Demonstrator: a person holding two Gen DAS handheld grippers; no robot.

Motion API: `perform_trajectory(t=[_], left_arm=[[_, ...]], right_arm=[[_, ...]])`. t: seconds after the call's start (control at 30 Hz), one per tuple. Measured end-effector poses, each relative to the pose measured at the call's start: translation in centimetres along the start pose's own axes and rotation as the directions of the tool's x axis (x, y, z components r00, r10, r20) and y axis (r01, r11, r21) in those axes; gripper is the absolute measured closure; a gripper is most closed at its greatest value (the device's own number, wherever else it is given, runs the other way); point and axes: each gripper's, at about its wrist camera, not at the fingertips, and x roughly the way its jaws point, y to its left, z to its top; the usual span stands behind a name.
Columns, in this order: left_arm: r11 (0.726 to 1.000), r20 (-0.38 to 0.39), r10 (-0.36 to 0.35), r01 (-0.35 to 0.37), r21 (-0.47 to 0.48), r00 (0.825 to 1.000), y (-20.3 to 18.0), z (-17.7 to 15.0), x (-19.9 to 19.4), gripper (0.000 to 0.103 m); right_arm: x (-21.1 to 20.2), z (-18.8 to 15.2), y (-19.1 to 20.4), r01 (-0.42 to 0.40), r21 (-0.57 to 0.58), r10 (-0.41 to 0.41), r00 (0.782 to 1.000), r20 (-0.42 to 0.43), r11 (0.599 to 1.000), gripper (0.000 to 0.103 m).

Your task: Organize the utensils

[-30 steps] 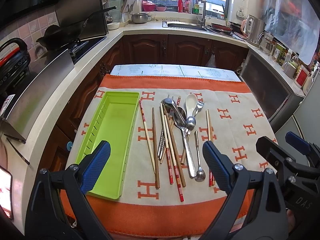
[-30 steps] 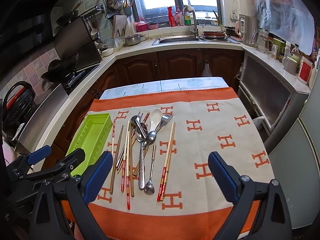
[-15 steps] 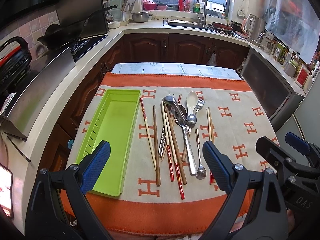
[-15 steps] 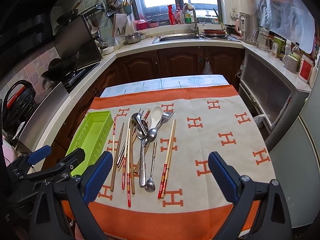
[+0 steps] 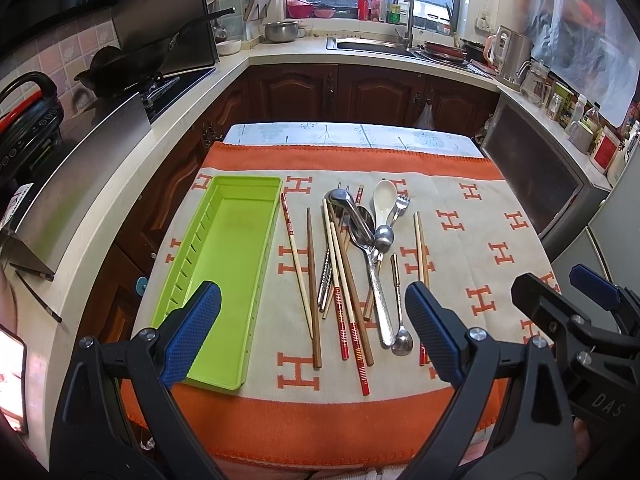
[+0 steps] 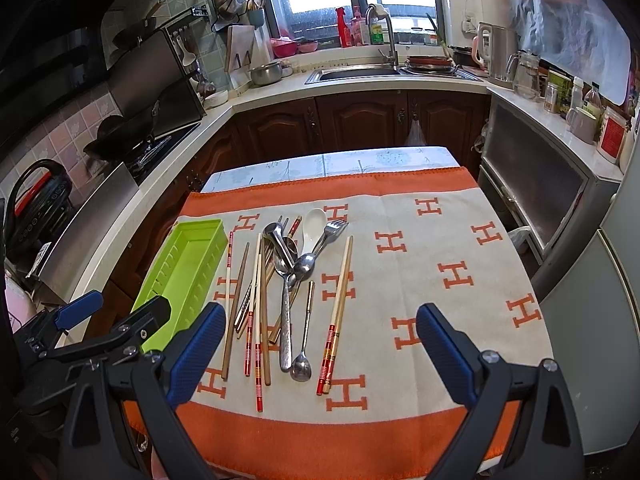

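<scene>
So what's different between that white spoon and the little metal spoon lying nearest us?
The white ceramic soup spoon is short and broad with a deep bowl pointing away from us; the small slender metal spoon has a thin handle and a tiny bowl pointing toward us. The white one sits at the pile's far end, the metal one at its near edge. Both lie flat on the orange-and-cream cloth.

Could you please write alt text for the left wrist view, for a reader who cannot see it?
An open left hand-held gripper hovers over a pile of chopsticks, spoons and a fork lying on an orange-and-cream cloth. An empty green tray lies to the pile's left, and the right hand-held gripper shows at the frame's right edge, with kitchen counters behind.
</scene>
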Motion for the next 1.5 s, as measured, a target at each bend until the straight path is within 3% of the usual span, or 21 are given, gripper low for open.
perform_trajectory(t=[0.43, 0.73, 0.93, 1.1, 1.27, 1.4, 1.5], left_arm=[[1.0, -0.003, -0.006, 0.006, 0.009, 1.0, 0.5, -1.0, 0.0, 0.011], [0.999, -0.017, -0.021, 0.022, 0.031, 1.0, 0.1, 0.7, 0.8, 0.011], [0.996, -0.014, -0.074, 0.074, 0.042, 0.997, 0.5, 3.3, 2.0, 0.011], [0.994, -0.105, -0.097, 0.102, 0.044, 0.99, 1.1, 5.5, 5.0, 0.011], [0.992, -0.213, -0.123, 0.129, 0.016, 0.969, 1.4, 6.3, 9.7, 0.011], [0.989, -0.32, -0.149, 0.148, -0.026, 0.936, 1.5, 5.7, 14.1, 0.042], [0.986, -0.384, -0.165, 0.151, -0.065, 0.909, 1.6, 4.5, 17.0, 0.056]], right_arm=[[0.5, -0.7, 0.1, -0.011, 0.006, 0.011, 1.0, -0.022, 1.0, 0.013], [1.8, 1.0, -0.8, -0.04, 0.021, 0.042, 0.997, -0.07, 0.999, 0.019], [4.5, 2.8, -1.8, -0.099, 0.055, 0.107, 0.98, -0.167, 0.994, 0.027], [7.1, 4.1, -2.6, -0.119, 0.073, 0.133, 0.966, -0.222, 0.99, 0.036], [10.9, 4.8, -3.7, -0.132, 0.129, 0.165, 0.939, -0.303, 0.983, 0.046], [14.1, 4.7, -4.7, -0.131, 0.159, 0.182, 0.914, -0.364, 0.978, 0.053], [16.0, 4.4, -5.4, -0.128, 0.184, 0.193, 0.896, -0.4, 0.974, 0.061]])
